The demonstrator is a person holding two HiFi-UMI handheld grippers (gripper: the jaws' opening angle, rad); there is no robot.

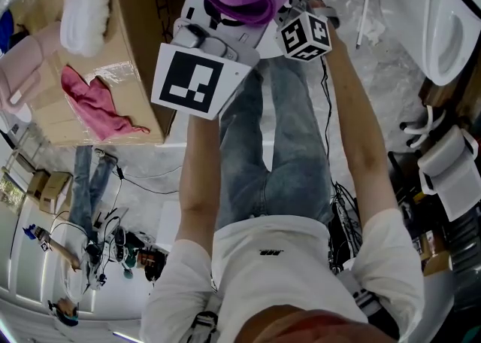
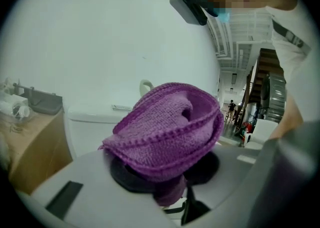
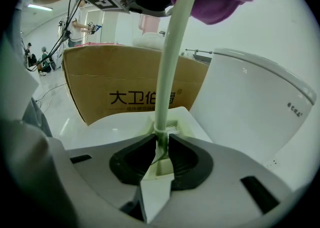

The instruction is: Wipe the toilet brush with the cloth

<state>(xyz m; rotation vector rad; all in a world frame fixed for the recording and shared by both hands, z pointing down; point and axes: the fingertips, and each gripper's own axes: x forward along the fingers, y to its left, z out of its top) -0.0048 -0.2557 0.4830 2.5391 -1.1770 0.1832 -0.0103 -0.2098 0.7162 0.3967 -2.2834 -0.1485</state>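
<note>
- Toilet brush (image 3: 167, 82): pale, slim shaft held up in the air in front of the person. Its lower end is nipped in the right tool (image 3: 161, 154), whose jaws are pressed onto the shaft. The bristle end shows in no view.
- Cloth (image 2: 167, 127): purple knit, bunched round the upper shaft. The left tool (image 2: 162, 174) pinches it, jaws closed on the fold.
- Handling, judged: the shaft looks light, stiff and smooth plastic, so it is likely to slip or twist if held loosely. Keep the hold low near the end, leaving the length free for wiping.
- Handling, judged: the cloth is soft and thick. It should conform to the shaft, but it could slide off if only an edge is gripped, so hold it through the doubled fold.
- Surroundings: white toilet (image 3: 250, 107) close on the right, cardboard box (image 3: 115, 87) behind the shaft, pink rag (image 1: 98, 104) and a white fluffy item (image 1: 84, 14) on the box.
- Obstruction: a long stroke may swing the shaft toward the toilet or the box. The person's legs are directly below.
</note>
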